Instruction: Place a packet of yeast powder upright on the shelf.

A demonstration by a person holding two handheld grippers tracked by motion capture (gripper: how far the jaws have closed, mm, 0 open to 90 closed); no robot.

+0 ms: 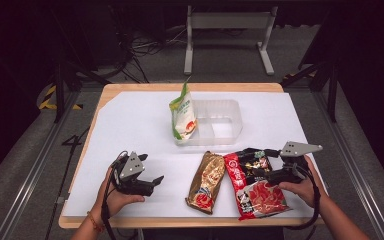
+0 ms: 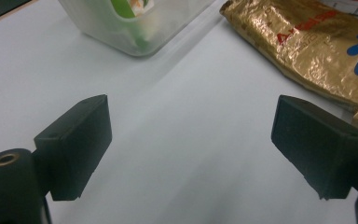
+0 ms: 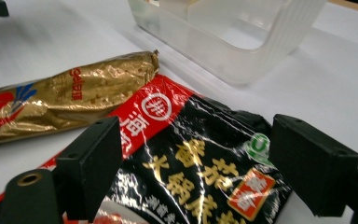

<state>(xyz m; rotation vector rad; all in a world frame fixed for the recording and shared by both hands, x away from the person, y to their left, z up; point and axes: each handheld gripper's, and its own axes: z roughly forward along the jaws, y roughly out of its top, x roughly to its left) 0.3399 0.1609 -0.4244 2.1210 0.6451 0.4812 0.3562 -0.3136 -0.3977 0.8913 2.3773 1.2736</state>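
Two packets are laid just in front of the bin (image 1: 227,122): gold packet (image 1: 206,182) and red packet (image 1: 252,184). Right gripper (image 1: 275,172), jaws open, is poised over the red one; left gripper (image 1: 147,184) is held open, empty. Light, crinkly, slippery film is best pinched at an edge.

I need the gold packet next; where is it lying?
In the high view the gold packet lies flat near the table's front edge, right of centre, beside the red and black packet, in front of the clear bin.

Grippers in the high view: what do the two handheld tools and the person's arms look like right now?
Both are black, two-jaw tools with blocky rectangular pads. The left tool and the right tool each carry a grey three-cornered plate with small holes on top. A black cable trails from each, looping by the wrist. The forearms are bare, with no sleeves showing; an orange band sits on the left wrist.
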